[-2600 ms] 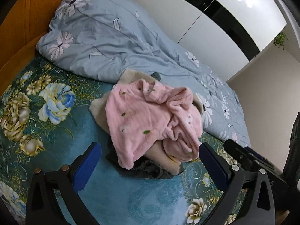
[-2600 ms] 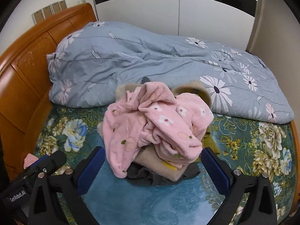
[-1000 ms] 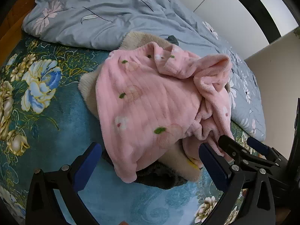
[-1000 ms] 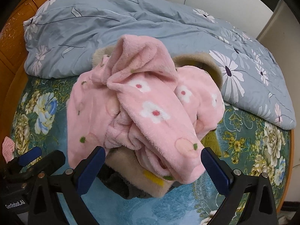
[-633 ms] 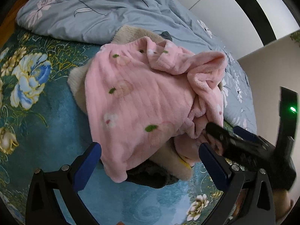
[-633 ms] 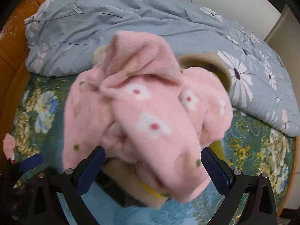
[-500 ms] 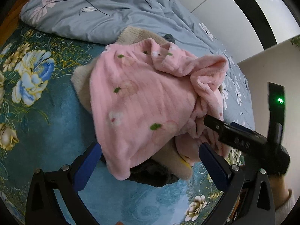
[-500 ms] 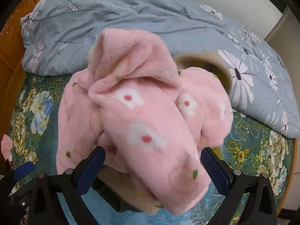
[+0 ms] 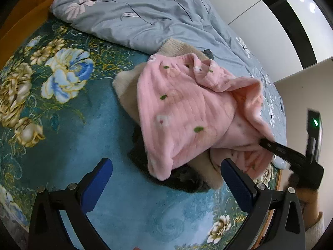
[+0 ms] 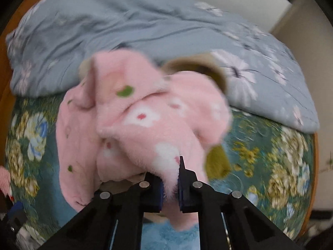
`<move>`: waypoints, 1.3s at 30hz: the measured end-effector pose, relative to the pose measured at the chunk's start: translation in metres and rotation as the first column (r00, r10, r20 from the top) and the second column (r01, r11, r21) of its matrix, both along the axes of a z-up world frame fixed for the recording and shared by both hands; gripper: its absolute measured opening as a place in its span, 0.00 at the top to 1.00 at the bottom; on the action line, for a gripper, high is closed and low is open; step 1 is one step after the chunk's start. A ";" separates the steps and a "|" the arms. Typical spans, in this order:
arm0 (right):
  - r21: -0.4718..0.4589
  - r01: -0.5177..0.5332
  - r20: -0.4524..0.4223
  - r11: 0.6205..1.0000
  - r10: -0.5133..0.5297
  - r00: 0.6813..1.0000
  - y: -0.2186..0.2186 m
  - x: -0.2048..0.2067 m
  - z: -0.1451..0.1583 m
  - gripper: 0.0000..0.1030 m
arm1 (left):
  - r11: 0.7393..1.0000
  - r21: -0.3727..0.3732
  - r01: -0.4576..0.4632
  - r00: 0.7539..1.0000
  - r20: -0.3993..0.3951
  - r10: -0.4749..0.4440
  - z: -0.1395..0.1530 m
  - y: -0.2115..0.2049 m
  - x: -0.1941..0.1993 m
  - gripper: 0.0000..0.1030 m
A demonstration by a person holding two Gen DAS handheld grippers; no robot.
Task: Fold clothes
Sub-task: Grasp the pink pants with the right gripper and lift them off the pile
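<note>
Two grippers work over a bed (image 9: 68, 152) spread with a teal floral cover. A pink fleece garment (image 9: 187, 112) lies heaped on a beige garment (image 9: 124, 87) and a dark one (image 9: 183, 177), near the bed's middle, just in front of the grey-blue duvet (image 9: 149, 14). The right gripper (image 10: 170, 184) is closing, its blue pads pinching a fold of the pink fleece. The left gripper (image 9: 164, 185) hangs spread wide above the cover, grasping nothing.
</note>
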State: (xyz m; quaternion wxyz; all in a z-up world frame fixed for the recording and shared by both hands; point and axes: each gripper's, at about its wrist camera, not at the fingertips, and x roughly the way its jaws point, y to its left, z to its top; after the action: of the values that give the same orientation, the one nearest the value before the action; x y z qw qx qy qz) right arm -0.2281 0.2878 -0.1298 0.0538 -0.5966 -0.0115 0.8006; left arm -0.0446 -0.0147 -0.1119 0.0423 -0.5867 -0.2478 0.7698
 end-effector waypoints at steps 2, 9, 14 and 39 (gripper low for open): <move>-0.004 0.062 -0.020 0.998 -0.062 0.998 0.024 0.022 0.011 0.91 | 1.000 -0.001 -0.002 1.000 -0.004 0.002 0.007 -0.002 0.009 0.00; 0.018 0.180 -0.072 0.983 -0.179 0.981 0.084 0.093 0.051 0.92 | 1.000 0.003 0.014 1.000 -0.001 -0.014 0.019 0.001 0.046 0.00; 0.067 0.274 -0.125 0.959 -0.265 0.956 0.134 0.134 0.084 0.92 | 0.998 0.012 0.056 0.998 0.007 -0.057 0.024 0.021 0.062 0.00; -0.132 0.342 0.245 0.931 -0.303 0.921 0.270 0.323 -0.077 0.90 | 0.995 0.022 0.094 0.967 0.237 -0.096 -0.019 0.200 0.138 0.00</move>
State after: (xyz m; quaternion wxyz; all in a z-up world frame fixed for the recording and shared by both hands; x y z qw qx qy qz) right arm 0.0947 0.5575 -0.2072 0.1318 -0.6777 0.1506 0.7076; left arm 0.0939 0.1850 -0.1311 0.0522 -0.6857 -0.2267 0.6897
